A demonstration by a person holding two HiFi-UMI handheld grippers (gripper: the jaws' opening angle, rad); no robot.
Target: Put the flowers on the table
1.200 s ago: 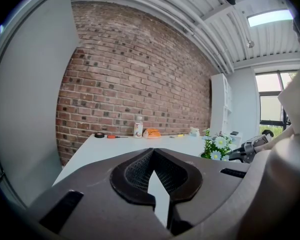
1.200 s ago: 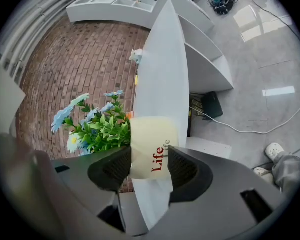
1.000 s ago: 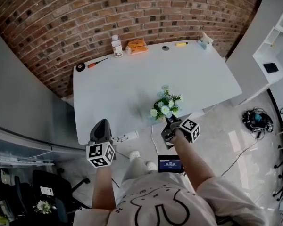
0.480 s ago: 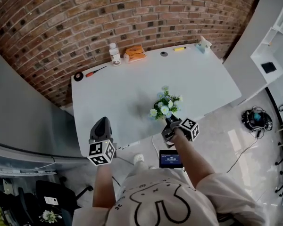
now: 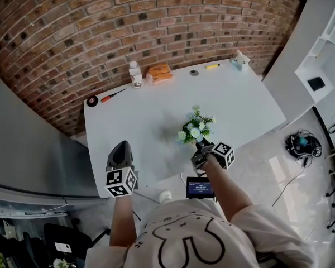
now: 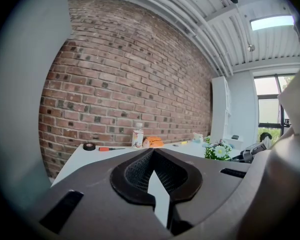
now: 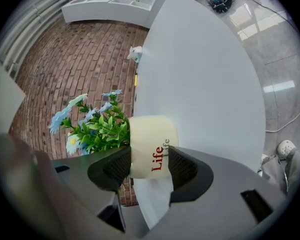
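Observation:
A cream pot (image 7: 155,144) printed "Life" carries blue and white flowers with green leaves (image 7: 92,124). My right gripper (image 7: 150,156) is shut on the pot, one pad on each side. In the head view the flowers (image 5: 195,128) hang over the near edge of the white table (image 5: 151,105), just ahead of the right gripper (image 5: 200,145). My left gripper (image 5: 121,149) sits at the table's near left edge. Its jaws meet at the tips with nothing in them, as the left gripper view (image 6: 152,151) shows.
Along the table's far edge lie a tape roll (image 5: 92,101), a red screwdriver (image 5: 113,95), a white bottle (image 5: 135,73), an orange bundle (image 5: 159,71), a yellow marker (image 5: 213,66) and a small white object (image 5: 240,60). A brick wall stands behind. White shelves (image 5: 318,66) stand at the right.
Both grippers have moved forward towards the table, the right one carrying the flowers. The table's near edge has come closer under them.

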